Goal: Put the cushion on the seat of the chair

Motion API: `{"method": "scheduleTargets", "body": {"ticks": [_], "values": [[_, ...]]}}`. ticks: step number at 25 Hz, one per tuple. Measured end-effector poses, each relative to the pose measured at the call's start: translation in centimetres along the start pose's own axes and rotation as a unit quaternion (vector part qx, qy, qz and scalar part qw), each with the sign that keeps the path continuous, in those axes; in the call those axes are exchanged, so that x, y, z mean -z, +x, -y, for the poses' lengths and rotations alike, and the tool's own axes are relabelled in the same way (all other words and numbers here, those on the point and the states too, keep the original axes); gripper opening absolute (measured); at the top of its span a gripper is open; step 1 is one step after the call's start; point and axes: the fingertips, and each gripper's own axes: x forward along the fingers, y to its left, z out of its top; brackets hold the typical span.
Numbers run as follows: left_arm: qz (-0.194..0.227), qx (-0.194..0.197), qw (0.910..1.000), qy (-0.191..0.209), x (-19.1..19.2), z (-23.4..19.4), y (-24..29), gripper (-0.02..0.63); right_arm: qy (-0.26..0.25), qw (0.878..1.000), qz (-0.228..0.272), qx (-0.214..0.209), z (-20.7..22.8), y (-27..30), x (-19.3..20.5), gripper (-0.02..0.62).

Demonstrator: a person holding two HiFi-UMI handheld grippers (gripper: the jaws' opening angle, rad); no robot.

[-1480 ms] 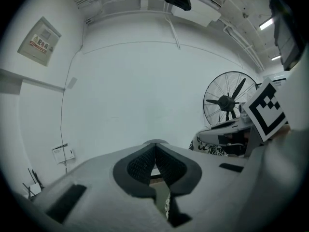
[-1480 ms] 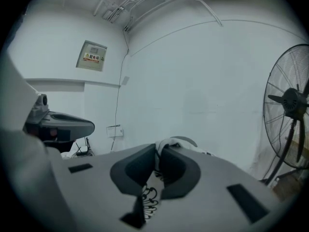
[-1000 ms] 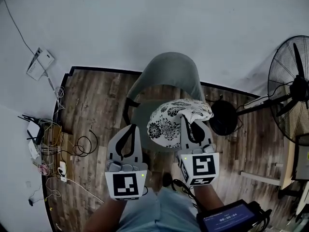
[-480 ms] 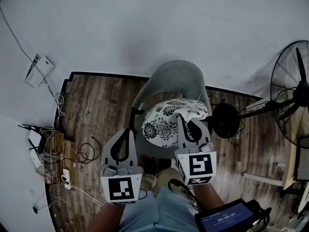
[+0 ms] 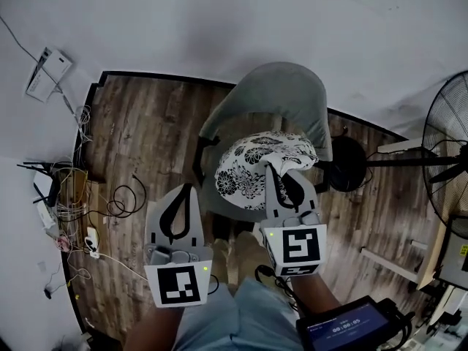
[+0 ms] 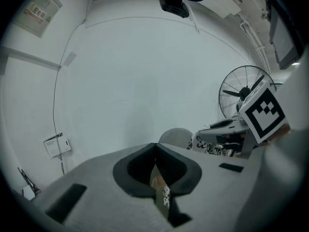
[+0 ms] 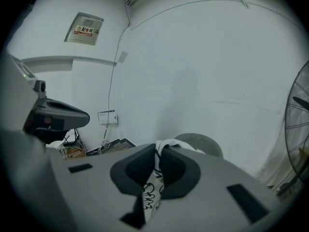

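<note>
Closest in: a lap (image 5: 219, 320) and a small screen (image 5: 349, 330), right behind the two grippers. Then the right gripper (image 7: 157, 151), clenched on the edge of the floral cushion (image 5: 252, 174), fabric pinched between the pads. Just beside it the left gripper (image 6: 154, 146), clamped closed too but on nothing, stopping short of the cushion. Cushion hanging bunched off the right gripper's tips, spreading out ahead and toward the left gripper's side. Directly under and ahead of that, the seat (image 5: 213, 199) of the grey chair (image 5: 289, 97); touching or not, can't tell from here. Chair back curving round further ahead of both grippers. Ahead of the left gripper, wood floor (image 5: 139, 137), with a tangle of cables (image 5: 117, 207) off to its left by the wall. Out to the right gripper's right, a round black fan base (image 5: 345, 164), and further out the standing fan (image 5: 447, 145) itself. Farthest off, plain white wall (image 5: 219, 20) past the chair.
</note>
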Motion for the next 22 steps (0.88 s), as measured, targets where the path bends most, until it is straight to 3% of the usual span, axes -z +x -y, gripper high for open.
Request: {"method": "scheduleTargets", "body": {"ticks": [9,13,17,22], "values": [[-0.042,-0.029,0.9986,-0.012,3.9,-1.3,1.0,0.003,0.011,0.999,-0.018,-0.041,-2.2,4.2,3.2,0.017],[-0.057,-0.028,0.9979,-0.011,4.8,0.0,1.8,0.003,0.042,0.997,-0.034,-0.048,-1.0,4.9,6.0,0.017],[-0.074,-0.008,0.9972,-0.002,6.7,2.5,3.5,0.003,0.088,0.992,-0.084,-0.037,1.1,6.2,14.2,0.018],[-0.095,0.022,0.9952,0.007,10.0,3.9,5.9,0.003,0.156,0.976,-0.153,0.0,3.7,7.7,24.8,0.02]]}}
